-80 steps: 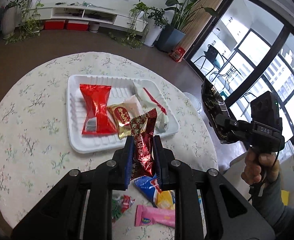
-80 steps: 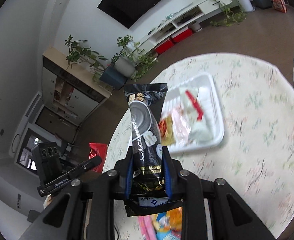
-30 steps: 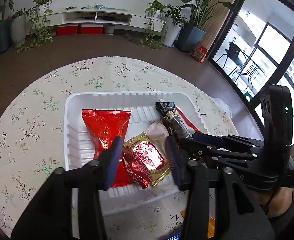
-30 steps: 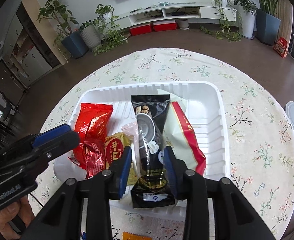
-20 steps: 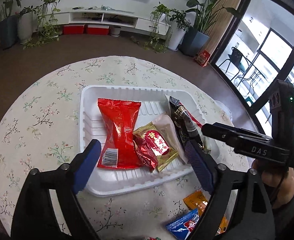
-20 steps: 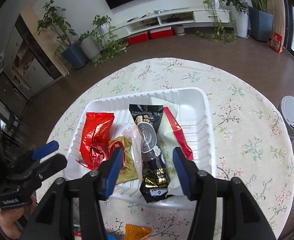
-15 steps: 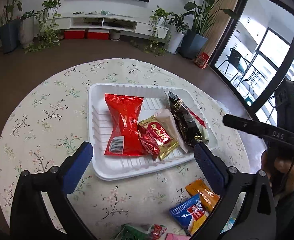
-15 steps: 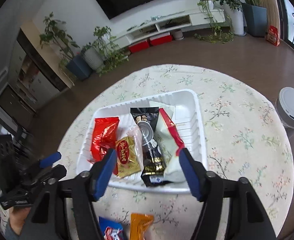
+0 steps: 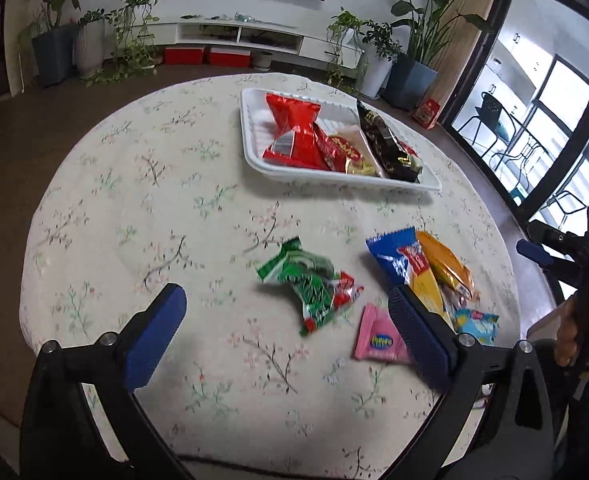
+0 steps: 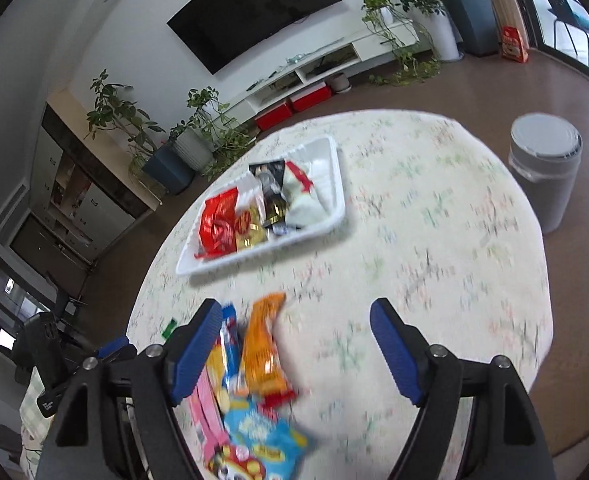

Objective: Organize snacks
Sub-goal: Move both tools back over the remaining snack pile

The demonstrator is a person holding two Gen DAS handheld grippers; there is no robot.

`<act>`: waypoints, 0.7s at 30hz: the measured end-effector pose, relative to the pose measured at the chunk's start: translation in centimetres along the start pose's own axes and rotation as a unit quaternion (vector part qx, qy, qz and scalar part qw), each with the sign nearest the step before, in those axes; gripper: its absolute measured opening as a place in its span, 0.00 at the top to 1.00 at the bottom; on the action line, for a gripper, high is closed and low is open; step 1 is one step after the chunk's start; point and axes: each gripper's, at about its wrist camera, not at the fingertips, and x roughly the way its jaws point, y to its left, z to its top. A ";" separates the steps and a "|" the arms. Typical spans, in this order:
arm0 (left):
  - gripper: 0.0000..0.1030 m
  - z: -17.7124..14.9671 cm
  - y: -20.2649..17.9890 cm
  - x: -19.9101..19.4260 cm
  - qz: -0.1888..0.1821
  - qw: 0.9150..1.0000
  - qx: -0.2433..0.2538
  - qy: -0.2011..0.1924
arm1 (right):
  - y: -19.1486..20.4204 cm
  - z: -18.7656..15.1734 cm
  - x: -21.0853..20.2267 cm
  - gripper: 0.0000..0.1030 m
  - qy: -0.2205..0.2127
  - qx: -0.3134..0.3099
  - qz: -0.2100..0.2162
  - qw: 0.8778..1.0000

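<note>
Hovering above the round table (image 9: 106, 184), the left gripper (image 9: 282, 320) has its blue-padded jaws spread wide and holds nothing. Between and just beyond its fingers lie the loose snacks: a green packet (image 9: 310, 280) in the middle, a pink packet (image 9: 378, 340) partly hidden behind the right finger, and to the right a blue packet (image 9: 394, 256) with an orange packet (image 9: 446, 264) touching it. A small light-blue packet (image 9: 476, 320) lies near the table edge.

The right gripper (image 10: 294, 344) is also spread wide and empty. Its picture is blurred. The orange packet (image 10: 262, 352) lies between its fingers, close to the left one, and the blue, pink and light-blue packets are bunched low by the left finger.

Farther away on the floral tablecloth stands the white tray (image 9: 250, 136). Inside it lie a big red bag (image 9: 290, 128), a small dark red wrapper (image 9: 326, 148), a gold-red packet (image 9: 350, 156), a black bar (image 9: 386, 144) and a white-red packet (image 10: 302, 196), side by side and partly overlapping.

On the floor beside the table stands a grey bin (image 10: 546, 168). At the right edge of the left view, the other gripper and the hand holding it are visible.
</note>
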 end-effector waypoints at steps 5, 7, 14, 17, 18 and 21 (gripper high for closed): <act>0.00 -3.2 0.2 -0.9 -0.010 0.999 -0.030 0.015 | 0.7 -2.4 -1.9 0.23 0.005 0.001 0.022 1.000; 0.00 -3.8 0.0 -1.0 -0.010 0.999 -0.037 0.024 | 1.5 -3.3 -2.3 0.23 0.009 -0.015 0.021 1.000; 0.01 -3.4 -3.4 -1.5 -0.044 0.998 -0.022 0.038 | 3.0 -6.1 -1.8 0.23 0.052 -0.046 -0.030 0.997; 0.01 -2.6 -5.9 -0.2 -0.051 0.996 -0.015 0.069 | 2.4 -6.9 -1.3 0.23 0.061 -0.021 -0.059 0.996; 0.01 -2.4 -6.7 0.5 -0.044 0.996 -0.018 0.079 | 2.3 -7.0 -1.2 0.23 0.062 -0.019 -0.062 0.996; 0.01 -1.8 -8.5 2.8 -0.038 0.994 -0.028 0.099 | 2.3 -7.6 -0.8 0.23 0.067 -0.017 -0.059 0.996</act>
